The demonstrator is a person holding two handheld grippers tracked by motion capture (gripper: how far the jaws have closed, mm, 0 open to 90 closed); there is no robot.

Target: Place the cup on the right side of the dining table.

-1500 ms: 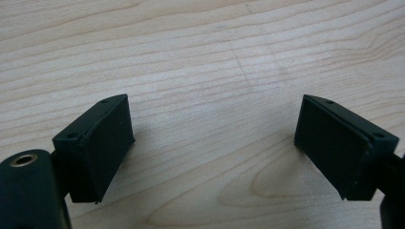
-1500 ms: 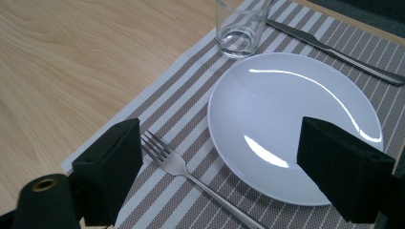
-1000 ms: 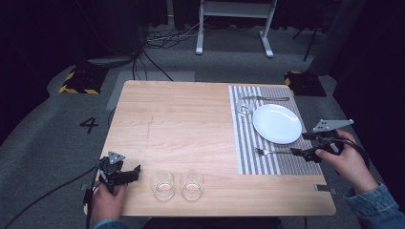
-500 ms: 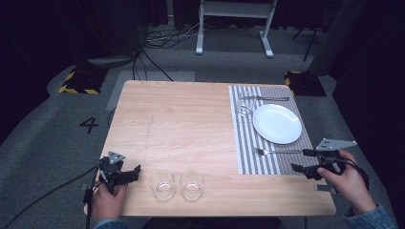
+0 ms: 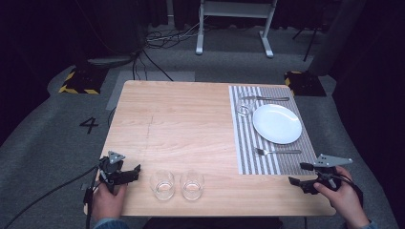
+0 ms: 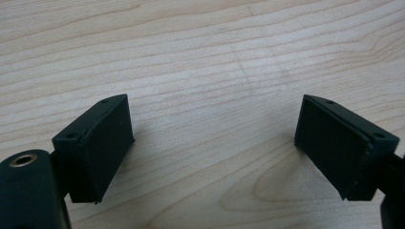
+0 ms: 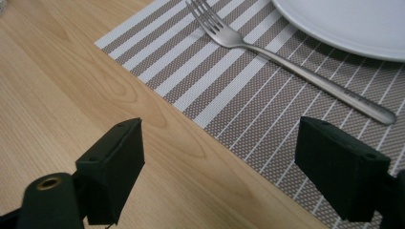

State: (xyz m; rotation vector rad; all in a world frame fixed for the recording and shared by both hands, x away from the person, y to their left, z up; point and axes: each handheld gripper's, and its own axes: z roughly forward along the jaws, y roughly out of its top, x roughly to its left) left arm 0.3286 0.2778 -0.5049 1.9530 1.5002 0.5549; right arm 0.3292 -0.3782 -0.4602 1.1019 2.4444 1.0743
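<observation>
A striped placemat (image 5: 246, 138) lies on the right side of the wooden table (image 5: 191, 129). On it rest a white plate (image 5: 277, 123), a fork (image 5: 277, 151) in front of the plate, a knife (image 5: 265, 98) behind it and a small glass (image 5: 244, 110) to its left. Two empty glasses (image 5: 163, 184) (image 5: 192, 184) stand near the front edge. My left gripper (image 5: 137, 171) is open at the front left corner, over bare wood (image 6: 210, 95). My right gripper (image 5: 297, 174) is open at the front right, just off the mat's near corner (image 7: 229, 124), with the fork (image 7: 286, 62) and plate (image 7: 353, 24) beyond.
Beyond the table, a white stand (image 5: 234, 19) with two legs rests on the grey floor, with cables (image 5: 162, 38) nearby. Yellow-and-black marked blocks (image 5: 79, 81) (image 5: 303, 82) sit off the far corners. A number 4 (image 5: 89, 125) is marked on the floor at left.
My right gripper has drawn back from the fork toward the table's front right corner, leaving the fork on the mat. The left gripper has stayed put.
</observation>
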